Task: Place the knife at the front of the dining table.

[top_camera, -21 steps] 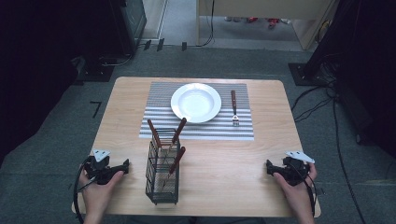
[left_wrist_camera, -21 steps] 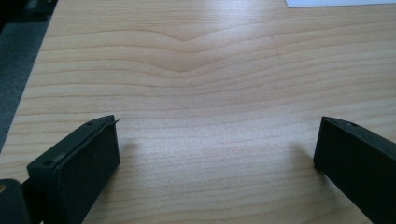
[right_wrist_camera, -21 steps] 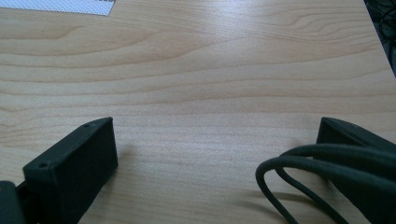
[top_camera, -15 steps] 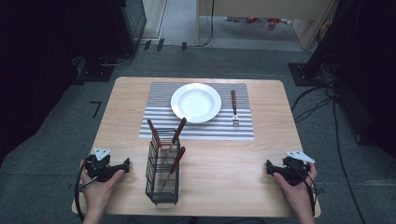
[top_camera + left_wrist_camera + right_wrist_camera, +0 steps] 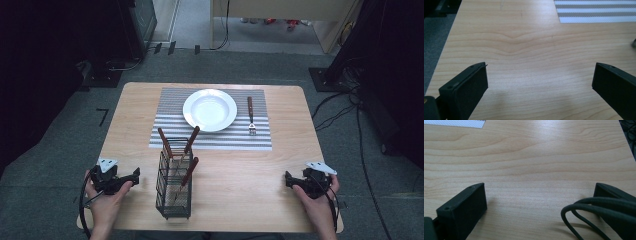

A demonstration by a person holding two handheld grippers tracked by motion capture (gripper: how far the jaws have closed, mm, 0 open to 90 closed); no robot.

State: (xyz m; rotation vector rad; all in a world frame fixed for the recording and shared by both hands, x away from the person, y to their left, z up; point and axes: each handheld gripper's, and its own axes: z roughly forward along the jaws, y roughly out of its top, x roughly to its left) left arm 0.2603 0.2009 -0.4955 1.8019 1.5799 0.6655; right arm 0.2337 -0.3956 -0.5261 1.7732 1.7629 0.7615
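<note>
The wire basket (image 5: 174,186) is the thing nearest to the grippers. It is a tall black box made of thin wires, and you can see right through its sides. It stands up straight on the wooden table (image 5: 240,195), near the front edge, a little left of the middle. Three pieces of cutlery (image 5: 189,170) with reddish-brown handles stick out of its top. They lean in different ways. Two handles poke up at the far end of the basket and one is lower, nearer the middle. Their metal ends are down inside the wires and are hard to make out.

Behind the basket lies a striped placemat (image 5: 215,137), grey and white. Its front edge is just behind the basket. A white plate (image 5: 210,110) sits on the mat, round and shiny. A fork (image 5: 251,116) with the same reddish-brown handle lies on the mat, to the right of the plate, well apart from the basket.

The left gripper (image 5: 116,180) is held in a hand to the left of the basket, near it but not touching. In the left gripper view its two black jaws are wide apart with only bare wood between them.

The right gripper (image 5: 302,181) is held far to the right of the basket. Its jaws are also wide apart over bare wood, and its own dark cable (image 5: 596,215) loops in front of one jaw.
</note>
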